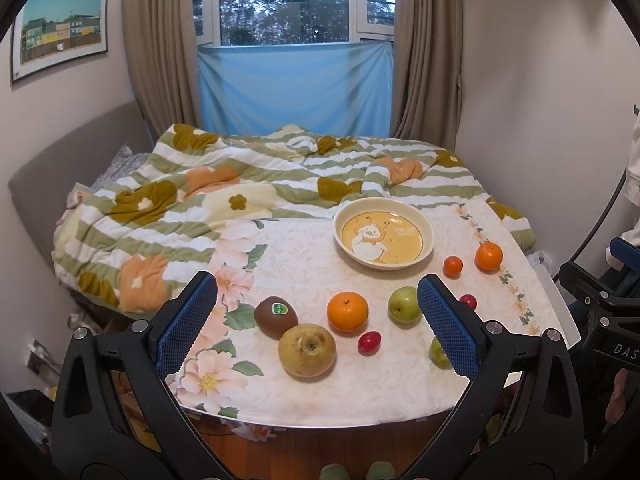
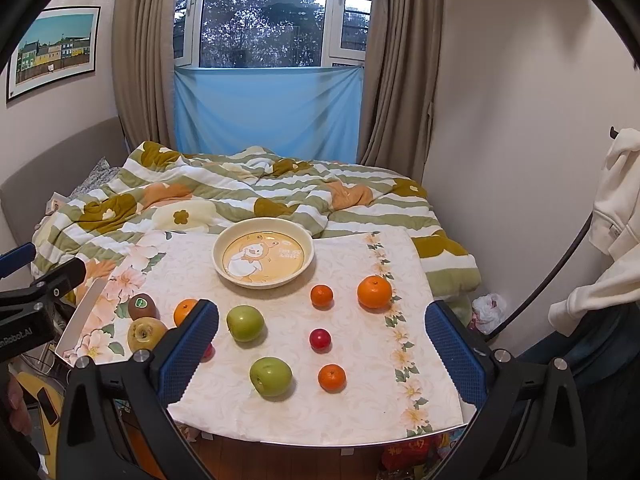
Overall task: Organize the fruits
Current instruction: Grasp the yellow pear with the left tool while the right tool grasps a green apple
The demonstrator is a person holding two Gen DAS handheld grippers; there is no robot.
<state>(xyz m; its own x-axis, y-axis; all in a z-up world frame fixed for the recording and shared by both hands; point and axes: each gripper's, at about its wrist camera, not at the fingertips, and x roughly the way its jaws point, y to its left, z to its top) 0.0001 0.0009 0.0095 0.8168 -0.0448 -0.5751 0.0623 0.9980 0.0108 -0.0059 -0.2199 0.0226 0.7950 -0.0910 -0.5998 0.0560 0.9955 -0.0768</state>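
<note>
An empty cream plate with a duck picture (image 1: 384,202) (image 2: 264,222) sits at the back of the cloth-covered table (image 1: 304,264) (image 2: 352,408). Loose on the cloth lie a kiwi (image 1: 276,316) (image 2: 142,306), a brownish pear (image 1: 307,350) (image 2: 145,334), oranges (image 1: 347,311) (image 2: 374,291), green apples (image 1: 404,304) (image 2: 245,322) (image 2: 271,376), small tangerines (image 1: 453,266) (image 2: 331,377) and small red fruits (image 1: 369,342) (image 2: 320,339). My left gripper (image 1: 316,282) hovers open above the table's front left, holding nothing. My right gripper (image 2: 322,310) hovers open above the front right, also holding nothing.
A bed with a striped flowered quilt (image 1: 224,200) (image 2: 224,196) lies right behind the table, under a curtained window. A white garment (image 2: 616,216) hangs on the right wall. The right gripper's body (image 1: 600,296) shows at the left view's right edge. Clutter sits on the floor beside the table.
</note>
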